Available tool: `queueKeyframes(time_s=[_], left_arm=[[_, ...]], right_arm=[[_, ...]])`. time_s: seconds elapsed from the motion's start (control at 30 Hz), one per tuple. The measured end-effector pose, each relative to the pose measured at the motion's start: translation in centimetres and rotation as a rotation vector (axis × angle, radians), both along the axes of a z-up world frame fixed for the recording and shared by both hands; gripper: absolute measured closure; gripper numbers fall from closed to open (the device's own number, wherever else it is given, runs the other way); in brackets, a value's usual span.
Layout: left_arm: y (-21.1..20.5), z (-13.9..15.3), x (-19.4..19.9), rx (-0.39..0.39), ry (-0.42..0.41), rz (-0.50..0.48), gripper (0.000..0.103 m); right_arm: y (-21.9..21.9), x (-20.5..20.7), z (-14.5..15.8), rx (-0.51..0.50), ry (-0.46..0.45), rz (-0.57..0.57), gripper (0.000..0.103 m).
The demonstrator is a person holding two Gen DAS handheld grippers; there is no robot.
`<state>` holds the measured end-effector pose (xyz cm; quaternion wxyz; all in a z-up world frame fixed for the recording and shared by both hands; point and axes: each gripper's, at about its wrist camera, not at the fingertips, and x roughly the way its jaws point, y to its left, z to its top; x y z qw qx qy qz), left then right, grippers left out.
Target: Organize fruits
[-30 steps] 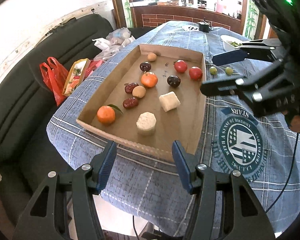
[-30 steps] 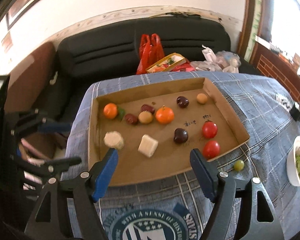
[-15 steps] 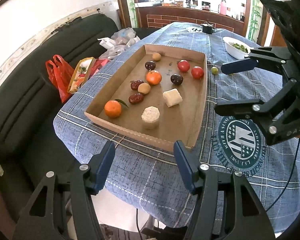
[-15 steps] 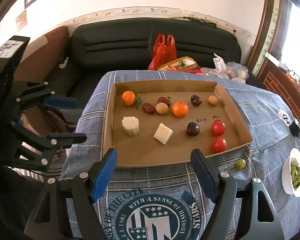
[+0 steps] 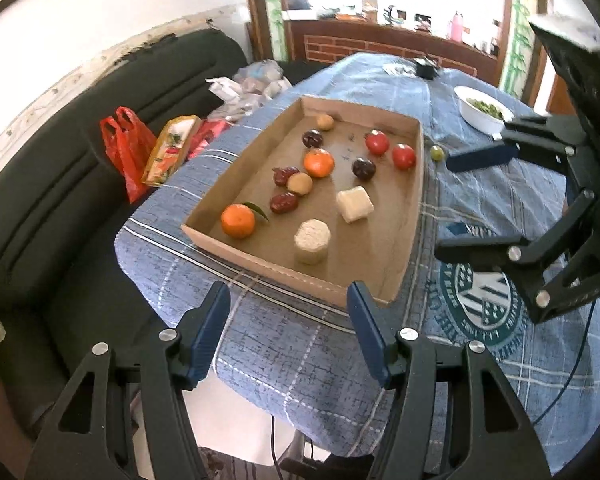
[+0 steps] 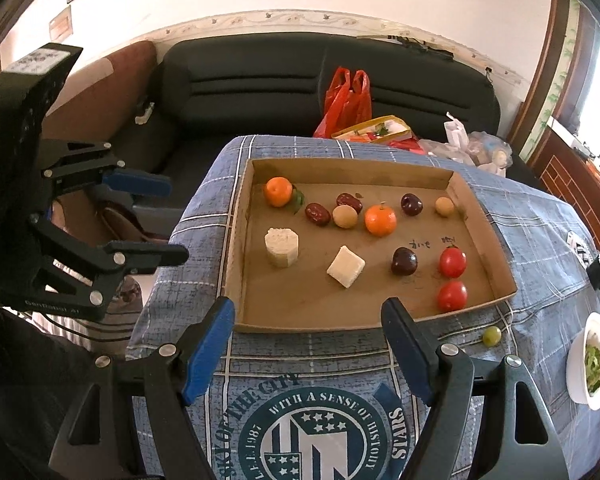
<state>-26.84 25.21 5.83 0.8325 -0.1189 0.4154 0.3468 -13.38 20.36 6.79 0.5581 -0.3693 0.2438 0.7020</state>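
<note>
A shallow cardboard tray (image 6: 496,248) (image 5: 414,200) lies on the blue checked tablecloth. In it are two oranges (image 6: 380,220) (image 6: 278,191), two red tomatoes (image 6: 452,262), dark plums (image 6: 404,261), red dates (image 6: 317,214), tan round fruits (image 6: 345,216) and two pale cut pieces (image 6: 346,266) (image 6: 281,246). A green grape (image 6: 491,336) (image 5: 437,153) lies on the cloth outside the tray. My left gripper (image 5: 288,320) is open and empty, off the tray's short end. My right gripper (image 6: 308,336) is open and empty, before the tray's long side.
A white bowl of greens (image 6: 590,360) (image 5: 482,110) stands on the table beyond the grape. A black sofa (image 6: 300,80) holds red plastic bags (image 6: 346,98) and other bags behind the table. The table edge (image 5: 172,312) drops off near my left gripper.
Both grippers have drawn back and up from the tray, so it looks smaller and farther. Both stay open. The fruit has not moved.
</note>
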Motion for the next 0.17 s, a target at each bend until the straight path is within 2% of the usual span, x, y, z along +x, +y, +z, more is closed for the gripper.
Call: queueKeyframes(time_s=[0.17], left_arm=[[0.25, 0.60, -0.52, 0.032, -0.016, 0.033, 0.043]], right_arm=[[0.13, -0.31, -0.31, -0.005, 0.003, 0.005, 0.026]])
